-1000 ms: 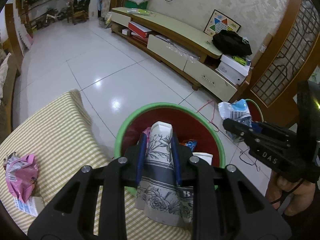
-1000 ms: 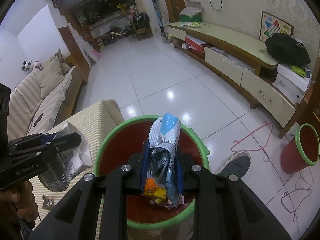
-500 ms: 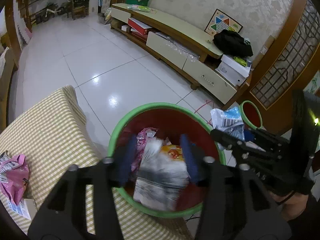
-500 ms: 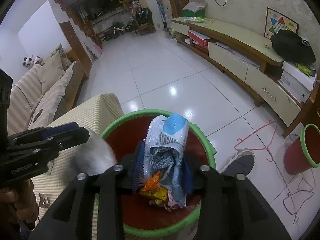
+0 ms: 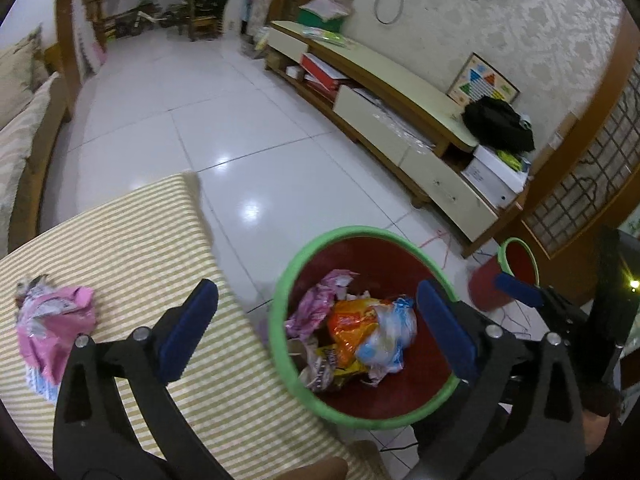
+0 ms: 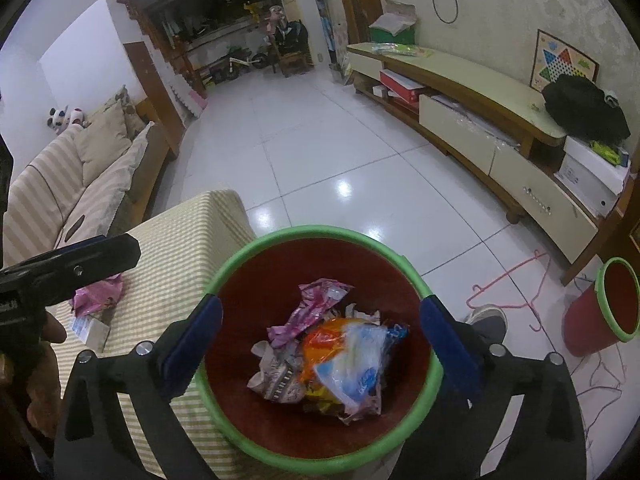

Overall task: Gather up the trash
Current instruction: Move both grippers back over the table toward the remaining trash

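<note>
A red bin with a green rim [image 5: 360, 236] [image 6: 312, 232] stands on the floor against the striped table's edge. Several wrappers [image 5: 352, 336] [image 6: 328, 356] lie inside it: pink, orange, grey patterned and a blue-white bag. My left gripper [image 5: 320, 324] is open and empty, above the bin's near left rim. My right gripper [image 6: 320, 344] is open and empty, directly above the bin. A pink wrapper [image 5: 52, 320] [image 6: 98, 294] lies on the table [image 5: 120, 232] with a small white-blue carton [image 6: 90, 330] beside it.
A second small red bin [image 5: 516, 268] [image 6: 608, 304] stands on the floor to the right. A pink hanger [image 6: 508, 292] and cords lie on the white tiles. A long low cabinet [image 6: 472, 112] runs along the wall. A sofa [image 6: 72, 176] is at left.
Both grippers opened wide. The grey patterned wrapper dropped from the left one and the blue-white bag from the right one; both now lie in the bin. The left gripper shifted left.
</note>
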The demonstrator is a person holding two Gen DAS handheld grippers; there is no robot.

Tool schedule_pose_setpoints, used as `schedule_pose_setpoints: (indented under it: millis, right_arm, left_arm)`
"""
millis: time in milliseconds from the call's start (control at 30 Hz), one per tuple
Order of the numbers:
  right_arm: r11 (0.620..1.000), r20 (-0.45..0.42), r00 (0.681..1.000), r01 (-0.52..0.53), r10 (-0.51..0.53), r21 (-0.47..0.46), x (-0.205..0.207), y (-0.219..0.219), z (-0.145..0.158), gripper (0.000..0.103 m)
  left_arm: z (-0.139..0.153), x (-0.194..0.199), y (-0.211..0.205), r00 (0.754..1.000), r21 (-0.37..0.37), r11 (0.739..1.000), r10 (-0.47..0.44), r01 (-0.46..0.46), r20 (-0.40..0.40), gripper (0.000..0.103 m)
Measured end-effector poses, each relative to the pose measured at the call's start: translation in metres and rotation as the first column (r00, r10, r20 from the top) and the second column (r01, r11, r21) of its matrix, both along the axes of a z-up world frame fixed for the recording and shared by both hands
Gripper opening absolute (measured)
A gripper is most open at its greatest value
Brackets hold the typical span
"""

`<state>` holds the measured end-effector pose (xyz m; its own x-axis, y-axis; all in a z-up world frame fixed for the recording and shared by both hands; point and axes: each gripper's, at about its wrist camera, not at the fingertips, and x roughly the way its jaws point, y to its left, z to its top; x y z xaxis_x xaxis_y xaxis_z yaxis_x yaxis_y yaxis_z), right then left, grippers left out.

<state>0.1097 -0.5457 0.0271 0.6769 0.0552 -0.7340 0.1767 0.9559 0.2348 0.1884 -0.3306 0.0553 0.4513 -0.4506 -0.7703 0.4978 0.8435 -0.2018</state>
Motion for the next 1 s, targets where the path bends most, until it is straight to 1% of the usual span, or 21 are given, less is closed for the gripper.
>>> schedule_pose_setpoints:
  millis: [100,367,600,800,1000]
  right_arm:
    - [1.0,0.008,1.0,-0.019,0.019,-0.005,-0.001,0.012,0.006,0.096]
    - [0.996,0.037,0.996,-0.086,0.086,-0.015,-0.004,0.062,0.026,0.096]
    - [0.986,0.05,0.985,-0.165,0.166,-0.029,-0.004,0.115,0.041,0.096]
    - [0.972,0.05,0.971,-0.231,0.233,-0.05,-0.005,0.16,0.048,0.096]
    - [0.955,0.05,0.955,-0.288,0.292,-0.073,-0.008,0.199,0.053,0.096]
  left_arm:
    - [0.008,-0.004,0.018,0.999,-0.003,1.0,0.031,-0.031,0.015,0.098]
    - [0.029,-0.022,0.078,0.993,-0.018,0.994,0.107,-0.106,0.045,0.098]
    - [0.041,-0.042,0.147,0.978,-0.016,0.98,0.198,-0.198,0.069,0.098]
    - [0.041,-0.059,0.207,0.959,-0.025,0.96,0.279,-0.278,0.055,0.098]
    - [0.029,-0.076,0.25,0.949,-0.008,0.949,0.314,-0.314,0.021,0.098]
